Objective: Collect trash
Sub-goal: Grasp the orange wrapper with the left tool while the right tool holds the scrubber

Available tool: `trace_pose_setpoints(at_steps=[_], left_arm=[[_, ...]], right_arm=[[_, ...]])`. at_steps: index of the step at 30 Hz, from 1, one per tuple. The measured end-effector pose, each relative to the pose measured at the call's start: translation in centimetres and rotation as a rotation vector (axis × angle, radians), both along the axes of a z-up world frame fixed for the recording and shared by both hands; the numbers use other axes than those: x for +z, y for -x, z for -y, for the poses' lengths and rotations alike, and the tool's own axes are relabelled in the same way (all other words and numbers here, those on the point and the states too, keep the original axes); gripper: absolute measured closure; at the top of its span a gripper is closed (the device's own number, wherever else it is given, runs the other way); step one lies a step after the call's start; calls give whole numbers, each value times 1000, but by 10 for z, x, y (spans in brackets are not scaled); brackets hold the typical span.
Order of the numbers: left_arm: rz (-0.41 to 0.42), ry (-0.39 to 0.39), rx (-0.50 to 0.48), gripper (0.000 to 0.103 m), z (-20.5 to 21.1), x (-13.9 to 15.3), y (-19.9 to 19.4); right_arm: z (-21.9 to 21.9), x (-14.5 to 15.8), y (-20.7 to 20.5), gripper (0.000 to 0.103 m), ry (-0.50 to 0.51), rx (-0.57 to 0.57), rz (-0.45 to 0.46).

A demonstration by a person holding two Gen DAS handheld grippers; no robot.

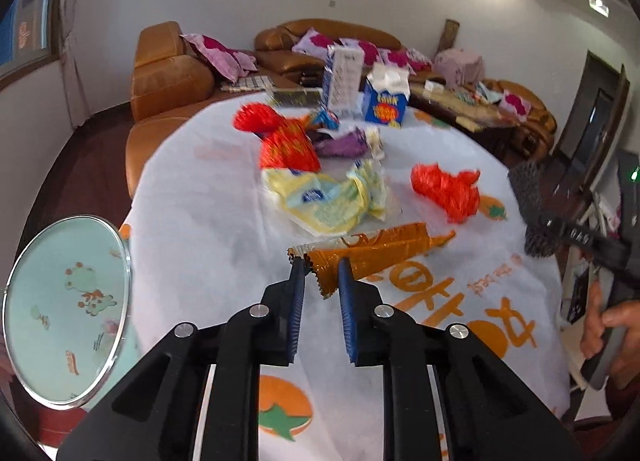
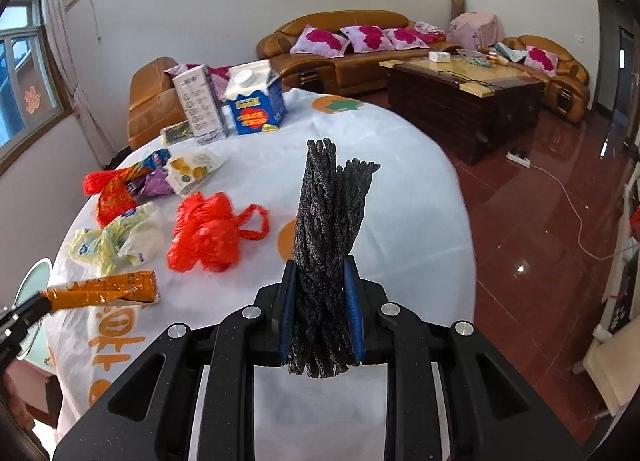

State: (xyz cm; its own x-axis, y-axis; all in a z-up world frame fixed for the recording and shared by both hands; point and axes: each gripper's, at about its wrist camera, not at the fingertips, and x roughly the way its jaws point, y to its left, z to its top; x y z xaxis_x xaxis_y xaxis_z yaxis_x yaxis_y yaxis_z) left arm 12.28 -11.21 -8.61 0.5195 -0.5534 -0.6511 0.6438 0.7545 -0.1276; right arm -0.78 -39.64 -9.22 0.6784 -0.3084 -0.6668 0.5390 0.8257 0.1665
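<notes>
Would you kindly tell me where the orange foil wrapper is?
In the left wrist view, the orange foil wrapper sits low centre, pinched by the left hand-held gripper, below the yellow bag.

Orange foil wrapper (image 1: 372, 257): long, crinkled, serrated end pinched in left gripper (image 1: 322, 267), rest lying on white tablecloth (image 1: 208, 221).
Black mesh bag (image 2: 326, 229): bunched, upright, clamped in right gripper (image 2: 322, 273).
Red plastic bag (image 2: 208, 233): crumpled, mid-table.
Yellow-white bags (image 2: 120, 239): crumpled, just left of red bag.
Second red bag (image 2: 110, 193): farther back w/ purple wrapper (image 2: 158, 185).
Blue carton (image 2: 256, 103), white box (image 2: 200, 101): upright, far edge.

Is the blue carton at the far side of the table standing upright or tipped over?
Upright. The blue carton stands on its base on the table, its white cap on top, beside a taller white box.
</notes>
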Motion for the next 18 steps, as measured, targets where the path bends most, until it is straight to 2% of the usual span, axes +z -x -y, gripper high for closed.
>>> trace_pose_setpoints(at_steps=[2,3,7,12,18], left_arm=[[5,19,8,91,-7,7,1],[9,28,8,100,-10,10,2],[27,53,10,100,-17,21,5],[30,21,33,102,-23,20,4],[30,92,91,103,-45,32,-2]], right_arm=[[-6,1,-2,79,5,15,1],[-8,2,-2,79,7,20,2],[-17,8,-4,79,32,35,11],[-21,10,-6,79,36,46,9],[-24,13,-7,79,42,51,18]])
